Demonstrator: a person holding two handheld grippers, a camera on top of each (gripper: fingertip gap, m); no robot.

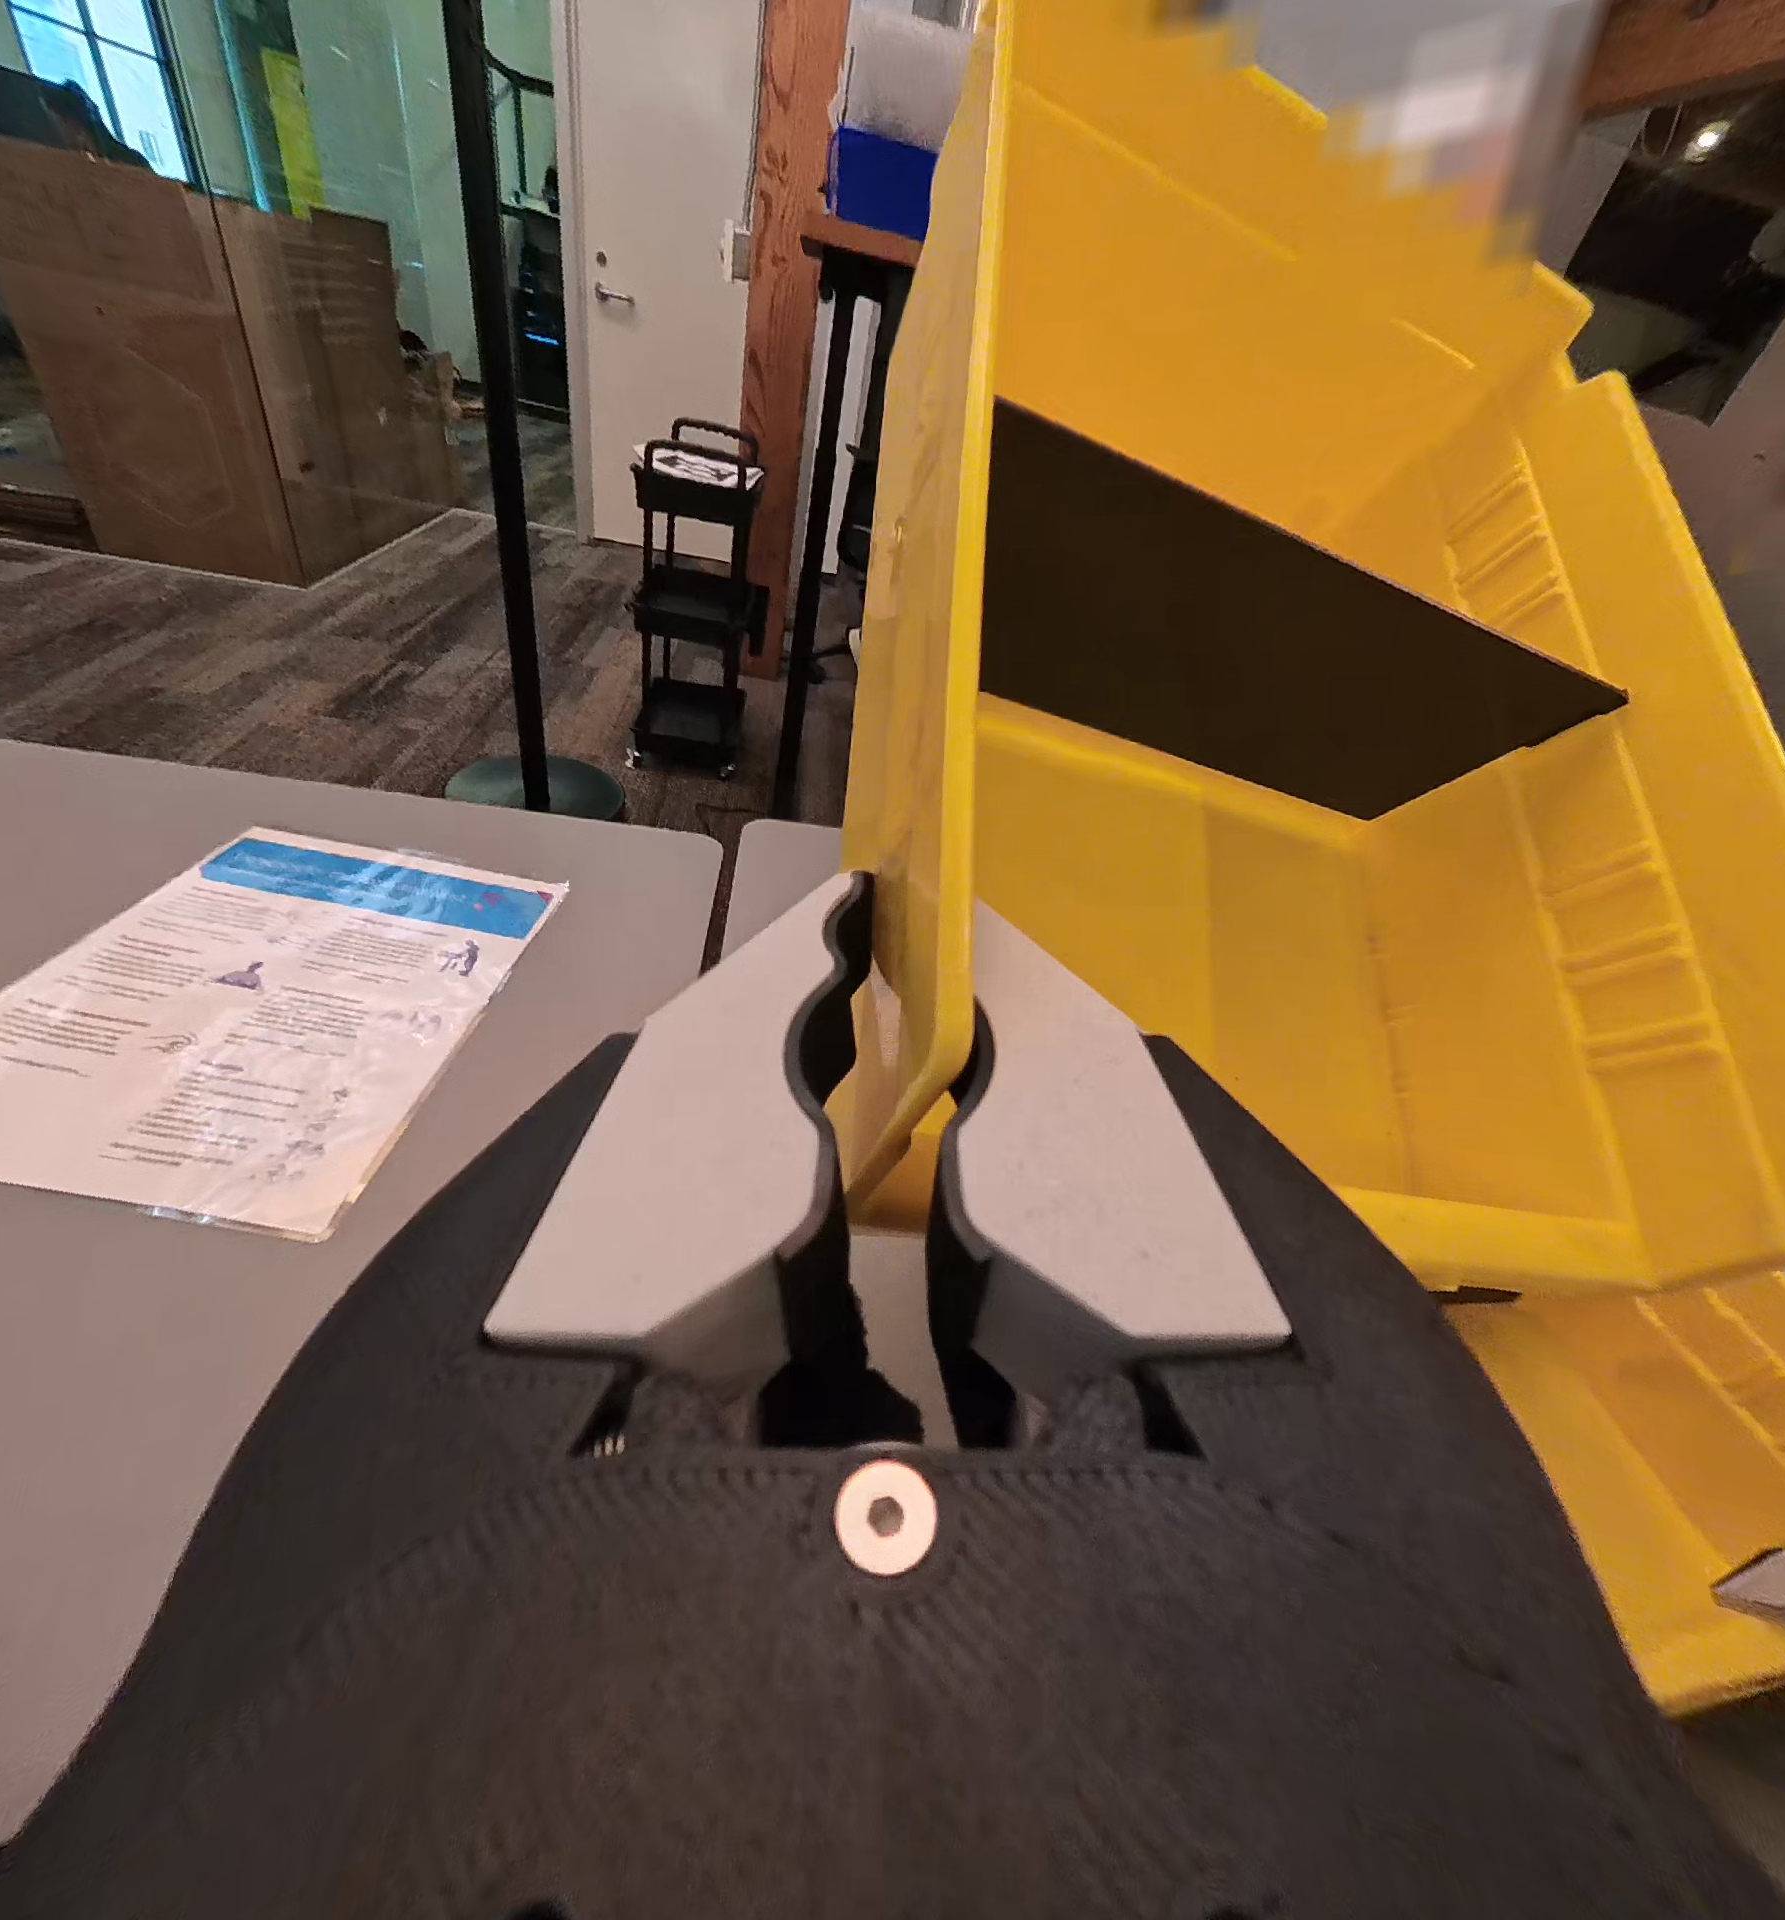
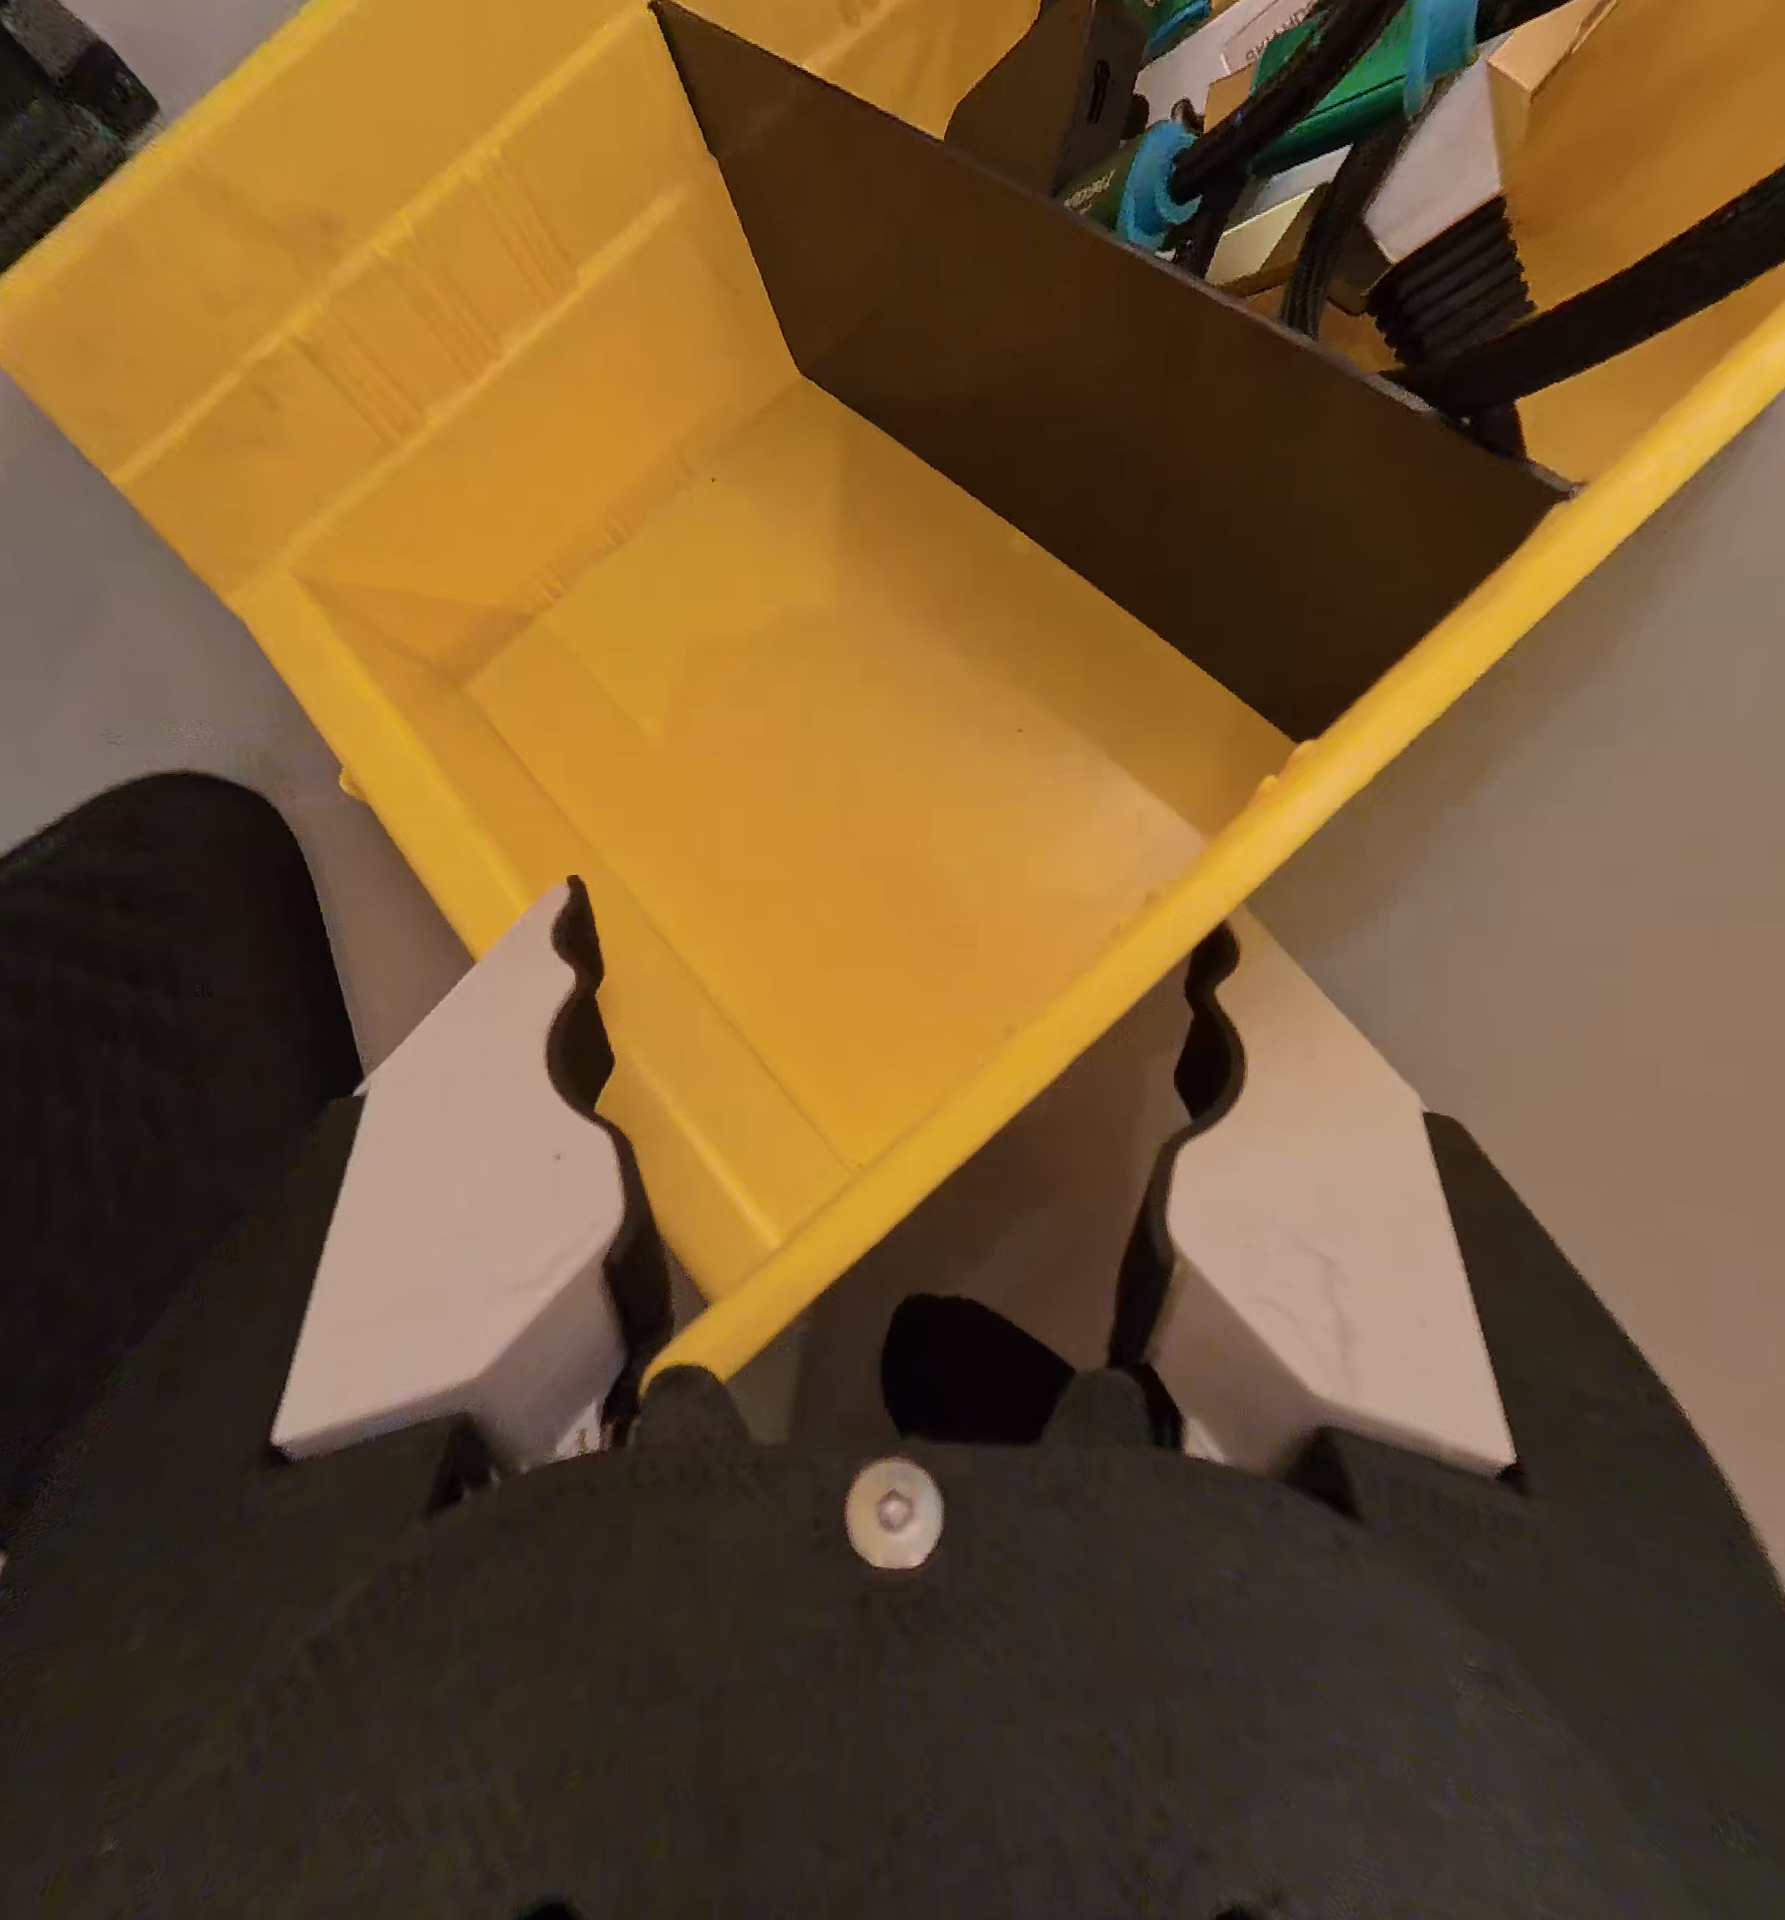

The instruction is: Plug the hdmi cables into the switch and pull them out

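Left wrist view: the left gripper (image 1: 909, 997) is clamped on the near side wall of a yellow plastic bin (image 1: 1283, 935), its grey fingers (image 1: 722, 1101) pressed against either face of the wall. The bin stands steeply tilted, open side to the right, and a black divider (image 1: 1262, 613) crosses its interior. The tilt suggests the bin is being tipped or carried, probably to reach its contents. A second yellow bin (image 1: 1636, 1475) lies below it at the near right.

Right wrist view: the right gripper (image 2: 893, 987) is spread wide, straddling the near corner of a yellow bin (image 2: 659, 520). The rim runs diagonally between the fingers (image 2: 462, 1195), and neither pad visibly presses on it, so this gripper appears to be steadying or approaching, not gripping. The near compartment is bare. Beyond the black divider (image 2: 1127, 416), the far compartment holds the task's things: black braided HDMI cables (image 2: 1646, 270) with blue ties (image 2: 1148, 187), among green and pale boxes. Which of these is the switch cannot be told. No cable is yet held, so the plugging has not begun.

Surface and room: a grey table (image 1: 140, 1403) bears a laminated instruction sheet (image 1: 233, 1018) at the left. Farther off are patterned carpet, a black utility cart (image 1: 696, 603), a white door (image 1: 649, 260) and a black pole (image 1: 503, 416).
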